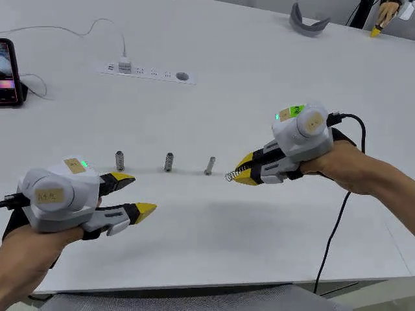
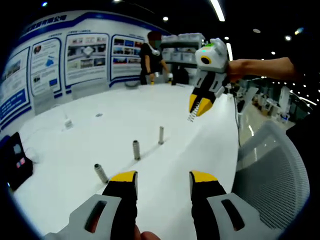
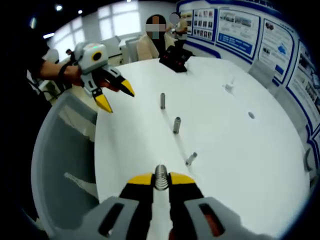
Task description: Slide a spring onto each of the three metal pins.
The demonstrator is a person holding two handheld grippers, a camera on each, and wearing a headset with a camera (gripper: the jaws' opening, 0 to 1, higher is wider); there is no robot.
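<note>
Three metal pins stand in a row on the white table [image 1: 214, 227]. The left pin [image 1: 120, 160] and the middle pin [image 1: 168, 162] look ribbed, as if each carries a spring. The right pin [image 1: 209, 166] looks bare and thin. My right gripper [image 1: 237, 173] is shut on a small spring [image 1: 229, 175], whose end sticks out toward the right pin, a short way from it. In the right gripper view the spring [image 3: 160, 177] sits between the yellow tips, with the bare pin [image 3: 191, 159] just ahead. My left gripper [image 1: 135, 192] is open with nothing in it, in front of the left pin.
A white power strip [image 1: 146, 72] with a cable lies at the back. A phone [image 1: 8, 71] stands at the far left edge. A grey curved object [image 1: 308, 19] lies at the far right. A person [image 3: 156, 37] sits beyond the table's end.
</note>
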